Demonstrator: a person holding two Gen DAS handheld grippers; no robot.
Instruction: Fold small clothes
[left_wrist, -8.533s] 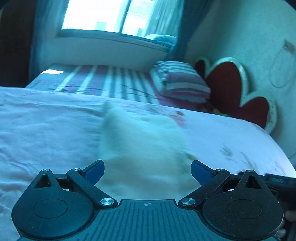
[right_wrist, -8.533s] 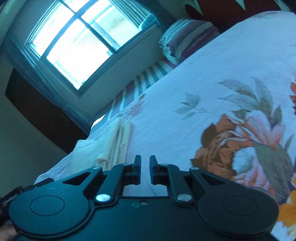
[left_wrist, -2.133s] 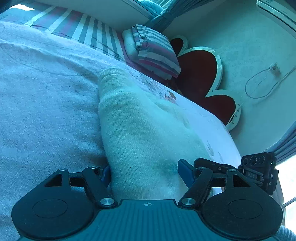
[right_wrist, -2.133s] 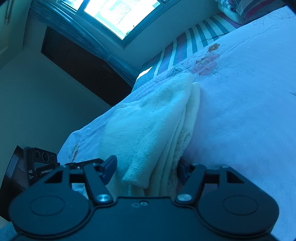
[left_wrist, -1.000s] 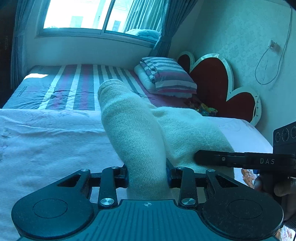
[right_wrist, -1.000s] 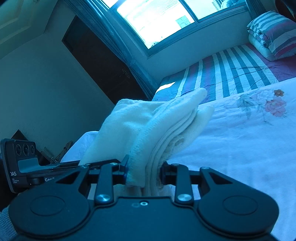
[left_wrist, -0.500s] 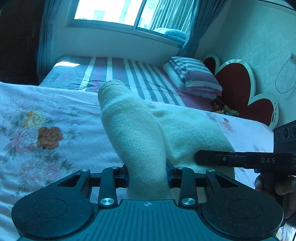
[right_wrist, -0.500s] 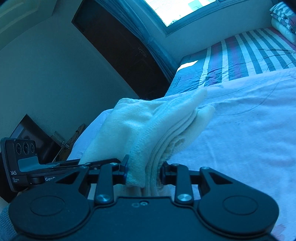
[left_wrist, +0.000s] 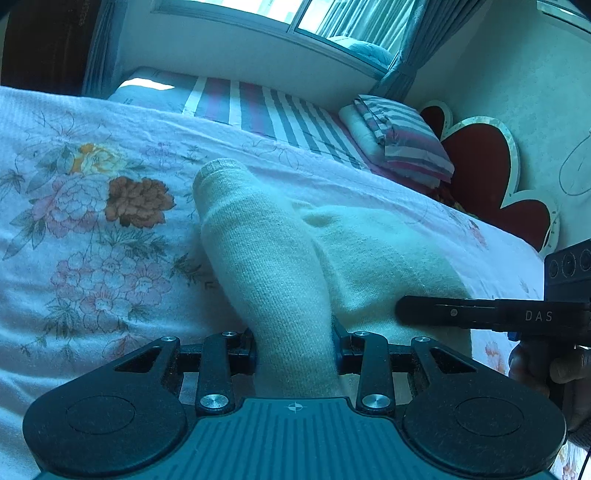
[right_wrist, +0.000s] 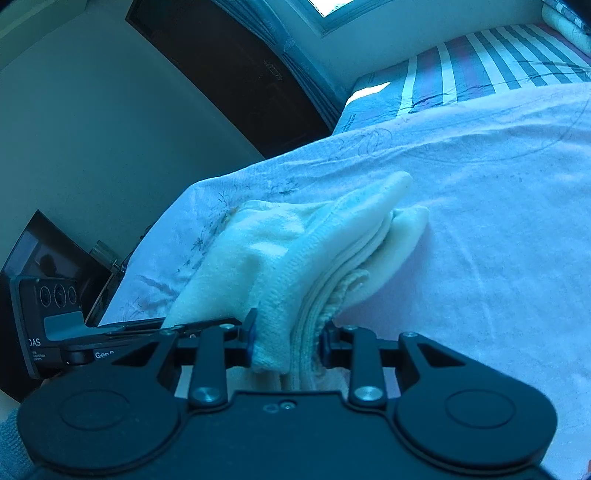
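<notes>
A folded cream knit garment (left_wrist: 280, 266) is held between both grippers, low over the floral bedspread (left_wrist: 92, 229). My left gripper (left_wrist: 295, 350) is shut on its near left edge. My right gripper (right_wrist: 286, 341) is shut on the layered right edge of the garment (right_wrist: 295, 254). The right gripper also shows in the left wrist view (left_wrist: 480, 317), at the right. The left gripper shows in the right wrist view (right_wrist: 110, 332), at the left. The garment's far end droops toward the bedspread (right_wrist: 498, 221).
A striped sheet (left_wrist: 266, 110) and a striped pillow (left_wrist: 402, 140) lie beyond the bedspread, with a red heart-shaped headboard (left_wrist: 491, 184) at right. A window (left_wrist: 295, 18) and curtains are behind. A dark doorway (right_wrist: 240, 62) and a dark screen (right_wrist: 44, 251) are at left.
Both grippers closed on the garment about a second ago, lifted it and carried it to the left over the bed. It now sits lower, close to the floral bedspread.
</notes>
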